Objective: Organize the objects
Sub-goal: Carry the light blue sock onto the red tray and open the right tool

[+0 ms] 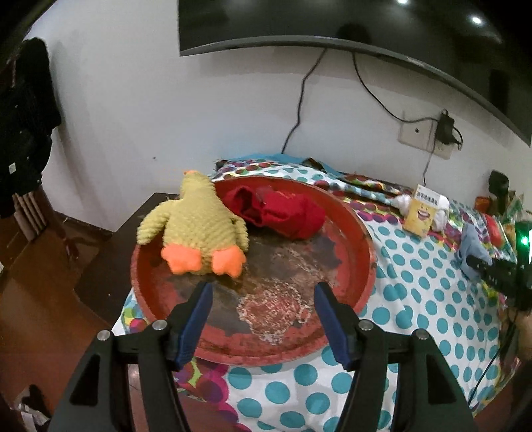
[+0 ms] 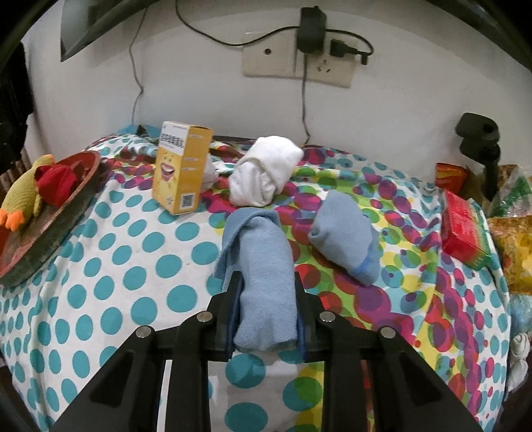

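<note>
A round red tray point(image 1: 359, 232) lies at the table's left end, holding a yellow plush duck point(image 1: 196, 219) and a red rolled sock point(image 1: 282, 212). My left gripper point(image 1: 262, 294) is open and empty over the tray's near part. My right gripper point(image 2: 266, 282) is shut on a light blue rolled cloth point(image 2: 262, 266), held just above the dotted tablecloth. A second blue sock point(image 2: 345, 239) lies to its right, a white rolled sock point(image 2: 266, 172) behind it. A yellow box point(image 2: 181, 166) stands upright at the back. The tray point(image 2: 50, 239) with the duck point(image 2: 23, 196) also shows in the right wrist view.
A red packet point(image 2: 462, 229) and snack bags point(image 2: 512, 232) lie at the table's right edge. A black stand point(image 2: 482, 146) rises at the back right. Wall sockets with cables point(image 2: 299, 63) and a TV point(image 1: 332, 26) are on the wall behind. Wooden floor point(image 1: 43, 282) lies left.
</note>
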Available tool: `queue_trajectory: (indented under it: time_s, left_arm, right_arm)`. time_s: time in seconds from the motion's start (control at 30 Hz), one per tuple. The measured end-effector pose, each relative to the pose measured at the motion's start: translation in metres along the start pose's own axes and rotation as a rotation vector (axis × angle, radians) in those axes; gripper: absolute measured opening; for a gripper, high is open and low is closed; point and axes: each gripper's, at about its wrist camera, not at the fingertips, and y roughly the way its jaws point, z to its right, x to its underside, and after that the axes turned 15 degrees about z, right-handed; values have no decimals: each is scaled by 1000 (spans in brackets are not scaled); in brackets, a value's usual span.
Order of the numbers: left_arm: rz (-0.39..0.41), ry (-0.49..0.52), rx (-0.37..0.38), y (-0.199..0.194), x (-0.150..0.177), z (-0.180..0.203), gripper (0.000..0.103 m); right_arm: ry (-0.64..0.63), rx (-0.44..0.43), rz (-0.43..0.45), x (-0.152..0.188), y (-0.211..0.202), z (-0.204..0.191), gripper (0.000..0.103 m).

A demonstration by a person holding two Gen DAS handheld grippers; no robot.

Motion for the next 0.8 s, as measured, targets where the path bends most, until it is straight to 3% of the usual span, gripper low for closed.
queue_trajectory:
  time_s: [0.17,0.33,0.57,0.8]
  left_arm:
    - [-2,2,-42,-6,-10,-14,65]
    - [-18,-74,-64,-11,-19,-40,65]
    - [-23,-112,-117,-21,-30,-68,65]
    - [-42,-177,-143,-26,-34,-97,65]
  right_arm:
    - [4,26,-30,0,1,-1,24]
    - [-14,-45,-3,-22,-12,-36,24]
    - [-101,-271,21,-61,-17,-154,25]
    - [-168,-451,-63,-72,9,-278,25]
